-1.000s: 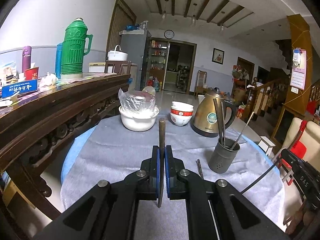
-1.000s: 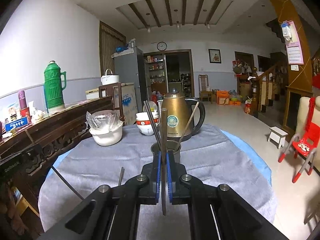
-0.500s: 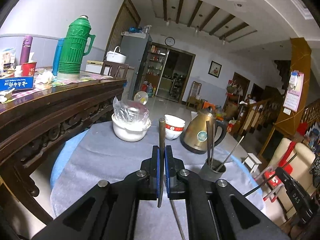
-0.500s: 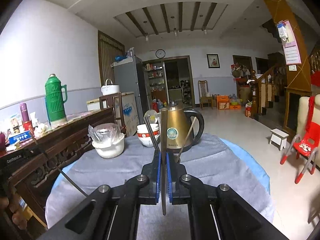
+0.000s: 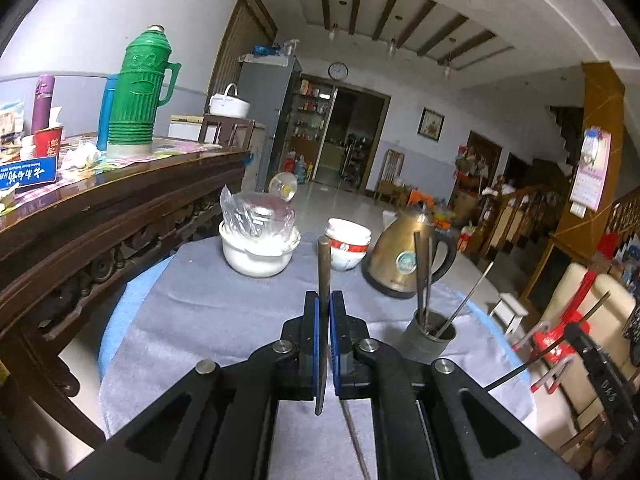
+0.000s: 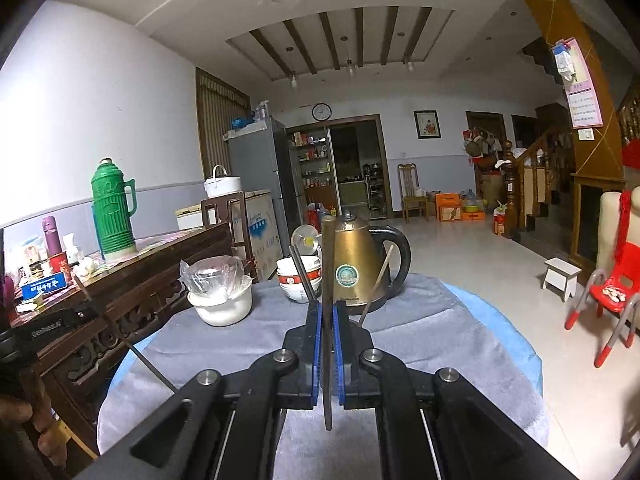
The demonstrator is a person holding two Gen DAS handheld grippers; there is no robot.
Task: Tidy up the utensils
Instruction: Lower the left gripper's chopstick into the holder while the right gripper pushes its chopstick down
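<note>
In the left wrist view my left gripper (image 5: 324, 300) is shut on a dark metal chopstick (image 5: 324, 256) that stands upright between its blue pads. A grey utensil cup (image 5: 430, 338) with several chopsticks stands on the cloth just to its right. My right gripper (image 6: 328, 312) is shut on a second chopstick (image 6: 329, 248), also upright. From that camera the cup is hidden behind the fingers, and only its chopsticks (image 6: 302, 276) stick out. Each gripper shows at the edge of the other's view, its stick slanting down. A loose chopstick (image 5: 352, 428) lies on the cloth.
A round table under a grey cloth (image 5: 208, 320) carries a brass kettle (image 5: 404, 256), stacked bowls (image 5: 347, 246) and a white pot with a plastic bag (image 5: 258, 246). A dark wooden sideboard (image 5: 100, 224) with a green thermos (image 5: 138, 92) flanks it on the left. A red chair (image 6: 612, 292) stands on the right.
Both grippers have risen a little with their chopsticks still clamped. The cup sits lower in the left wrist view and has slipped behind the fingers in the right wrist view.
</note>
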